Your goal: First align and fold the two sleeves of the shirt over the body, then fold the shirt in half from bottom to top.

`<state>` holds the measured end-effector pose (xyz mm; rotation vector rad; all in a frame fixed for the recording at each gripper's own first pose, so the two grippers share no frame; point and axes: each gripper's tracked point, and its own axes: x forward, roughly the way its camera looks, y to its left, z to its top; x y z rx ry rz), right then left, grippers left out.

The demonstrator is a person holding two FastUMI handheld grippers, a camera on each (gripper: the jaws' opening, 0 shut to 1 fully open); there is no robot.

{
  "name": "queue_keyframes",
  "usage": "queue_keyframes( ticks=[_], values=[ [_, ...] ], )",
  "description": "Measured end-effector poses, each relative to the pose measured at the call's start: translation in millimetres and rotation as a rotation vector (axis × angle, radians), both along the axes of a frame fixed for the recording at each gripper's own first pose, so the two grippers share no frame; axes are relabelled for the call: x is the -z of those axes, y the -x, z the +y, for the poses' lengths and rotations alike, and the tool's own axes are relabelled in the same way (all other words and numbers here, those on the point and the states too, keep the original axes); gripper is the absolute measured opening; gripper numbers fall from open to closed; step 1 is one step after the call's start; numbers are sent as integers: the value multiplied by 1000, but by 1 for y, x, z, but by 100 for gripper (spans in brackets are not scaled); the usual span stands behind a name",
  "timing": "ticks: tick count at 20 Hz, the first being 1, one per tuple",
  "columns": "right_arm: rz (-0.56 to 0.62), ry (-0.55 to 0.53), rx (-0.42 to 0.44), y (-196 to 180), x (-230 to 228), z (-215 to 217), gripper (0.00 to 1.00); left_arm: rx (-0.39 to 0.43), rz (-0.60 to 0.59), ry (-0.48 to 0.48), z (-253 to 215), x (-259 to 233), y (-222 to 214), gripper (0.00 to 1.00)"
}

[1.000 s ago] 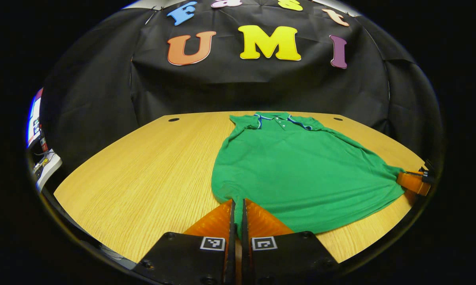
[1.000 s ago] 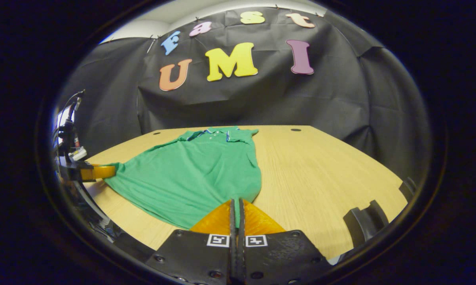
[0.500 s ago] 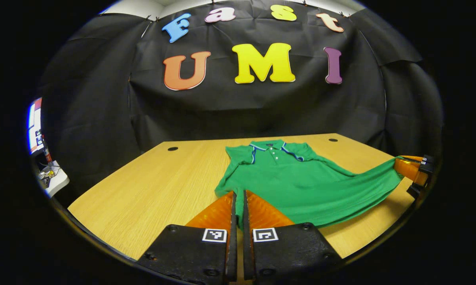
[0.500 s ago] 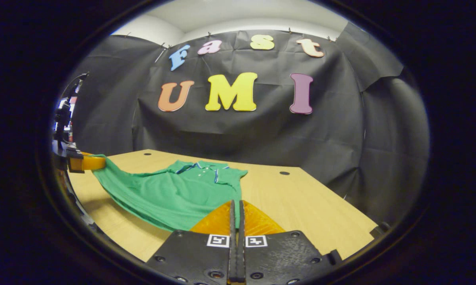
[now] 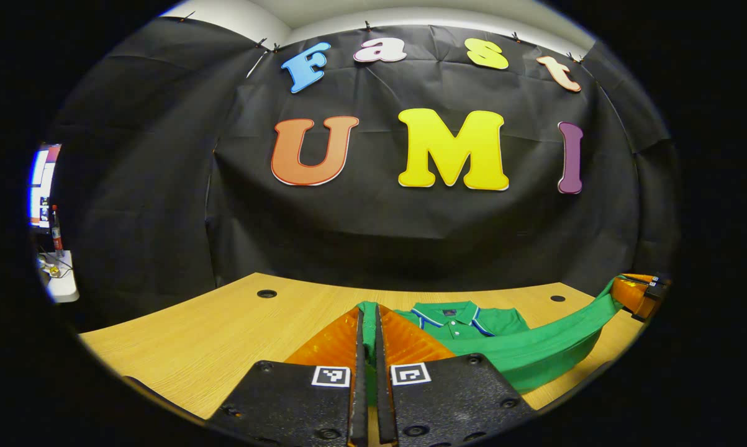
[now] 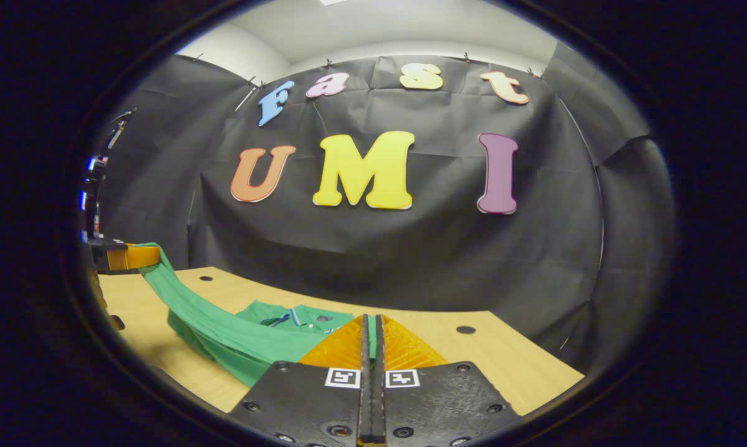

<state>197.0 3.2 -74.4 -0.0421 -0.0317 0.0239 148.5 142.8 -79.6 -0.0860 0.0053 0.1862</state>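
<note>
The green polo shirt (image 5: 534, 355) lies on the wooden table (image 5: 224, 329) with its collar (image 5: 451, 310) toward the booth wall. Its bottom hem is lifted off the table and hangs as a stretched band between both grippers. My left gripper (image 5: 367, 311) is shut on one hem corner, held above the shirt near the collar. My right gripper (image 5: 637, 292) pinches the other corner at the far right. In the right gripper view, the right gripper (image 6: 371, 320) is shut on the hem, the shirt (image 6: 224, 332) sags leftward, and the left gripper (image 6: 138, 256) holds the far end.
Bare table (image 6: 510, 363) extends to the right of the shirt and, in the left gripper view, to its left. Round cable holes (image 5: 266, 293) (image 5: 557, 298) sit near the table's back edge. A lit screen and clutter (image 5: 45, 205) stand beyond the table's left side.
Both grippers have raised the bottom hem off the table and carried it forward toward the collar. The shirt body now bends upward instead of lying flat.
</note>
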Motion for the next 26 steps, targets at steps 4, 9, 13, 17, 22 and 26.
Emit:
queue_keyframes(
  ticks=[4,9,13,17,22,26],
  values=[
    [14,0,33,-79,19,19,0,4,53,26,3,43,-77,12],
    [26,-86,93,-158,35,14,0,1,12,26,17,48,-151,12],
    [85,-206,120,-218,61,-5,0,60,4,33,16,56,-211,11],
    [121,-224,124,-285,70,-11,0,91,13,-3,15,59,-276,12],
    [81,-145,184,-332,72,-26,0,158,51,-101,5,77,-326,11],
    [77,-87,194,-338,81,-22,0,154,43,-64,7,77,-328,12]
  ],
)
